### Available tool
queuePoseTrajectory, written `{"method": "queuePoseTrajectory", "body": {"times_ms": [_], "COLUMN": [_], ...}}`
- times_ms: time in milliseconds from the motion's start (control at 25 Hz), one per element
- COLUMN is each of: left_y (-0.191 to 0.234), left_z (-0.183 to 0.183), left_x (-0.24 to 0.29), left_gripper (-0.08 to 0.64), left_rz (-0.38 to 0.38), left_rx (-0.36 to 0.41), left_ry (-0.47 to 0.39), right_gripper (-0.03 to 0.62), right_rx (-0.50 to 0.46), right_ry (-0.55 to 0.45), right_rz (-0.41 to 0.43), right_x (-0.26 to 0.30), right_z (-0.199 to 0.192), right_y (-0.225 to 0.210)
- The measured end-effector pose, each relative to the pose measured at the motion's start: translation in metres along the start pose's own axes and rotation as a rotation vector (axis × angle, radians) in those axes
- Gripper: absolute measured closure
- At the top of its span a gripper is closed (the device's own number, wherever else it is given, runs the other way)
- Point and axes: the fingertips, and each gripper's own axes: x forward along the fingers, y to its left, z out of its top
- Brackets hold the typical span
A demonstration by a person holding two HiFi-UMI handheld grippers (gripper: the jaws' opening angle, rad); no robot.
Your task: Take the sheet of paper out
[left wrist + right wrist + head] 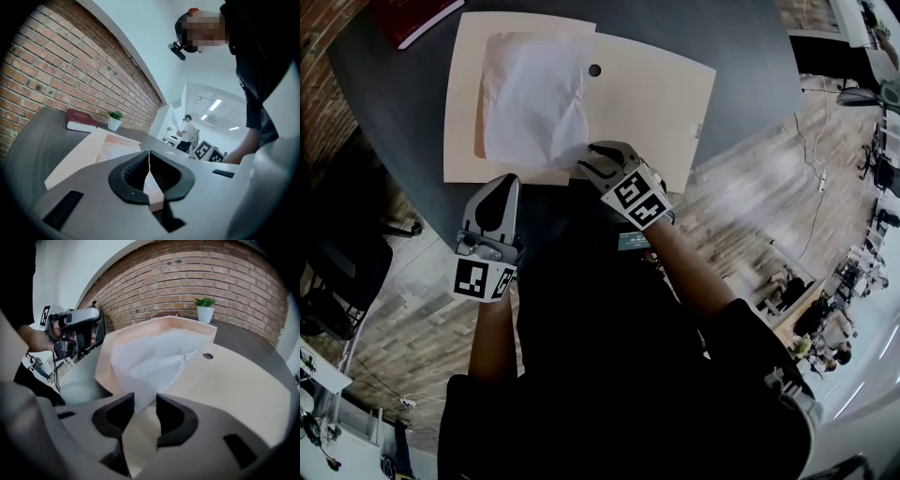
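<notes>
Head view with both gripper views. A manila envelope (pixel 647 103) is laid flat on the dark desk (pixel 741 37), a round hole (pixel 594 69) showing near its middle. The crumpled white sheet of paper (pixel 534 98) is seen lying over the envelope's left half. How much of it is tucked under a beige layer cannot be made out.

The right gripper (pixel 144 404) is pointed steeply down at the sheet's near corner. Its jaws are held narrowly apart, and the corner is seen between the tips with neither pad pressed on it.

The left gripper (pixel 149 161) is held nearly level at the envelope's near edge, its jaws closed together at the tips. Whether that edge is pinched between them cannot be told.

A red book (pixel 412 14) is cut off by the top of the head view. A small potted plant (pixel 205 310) is seen before the brick wall (pixel 187 277).
</notes>
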Motion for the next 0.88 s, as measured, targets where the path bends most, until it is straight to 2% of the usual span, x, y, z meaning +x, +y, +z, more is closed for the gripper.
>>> {"method": "queuePoseTrajectory", "body": {"times_ms": [80, 160, 200, 360, 520, 640, 760, 880], "left_y": [-0.001, -0.002, -0.002, -0.001, 0.0, 0.002, 0.002, 0.002], "left_z": [-0.001, -0.002, -0.003, -0.003, -0.003, -0.005, -0.007, -0.007], "left_x": [-0.001, -0.002, -0.003, -0.006, -0.01, -0.013, -0.014, -0.014], "left_gripper": [0.56, 0.56, 0.56, 0.56, 0.561, 0.561, 0.56, 0.561], "left_rz": [-0.001, -0.001, 0.0, 0.009, 0.022, 0.027, 0.029, 0.027], "left_rx": [-0.001, -0.003, -0.004, -0.009, -0.014, -0.019, -0.026, -0.032], "left_ry": [0.0, 0.0, 0.0, -0.004, -0.009, -0.008, -0.004, -0.005], "right_gripper": [0.477, 0.555, 0.572, 0.589, 0.589, 0.567, 0.475, 0.438], "right_rx": [-0.009, -0.005, -0.004, 0.007, -0.022, -0.04, -0.059, -0.083], "right_ry": [0.001, -0.002, -0.004, -0.006, -0.028, -0.082, -0.122, -0.103], "right_rz": [-0.018, -0.025, -0.022, 0.002, -0.002, 0.019, 0.012, 0.006], "right_x": [0.0, 0.0, 0.0, -0.002, -0.007, -0.008, -0.008, -0.005], "right_z": [-0.001, -0.002, -0.003, -0.004, -0.003, 0.005, 0.014, 0.014], "right_y": [-0.003, -0.008, -0.01, -0.011, -0.006, 0.0, 0.002, 0.002]}}
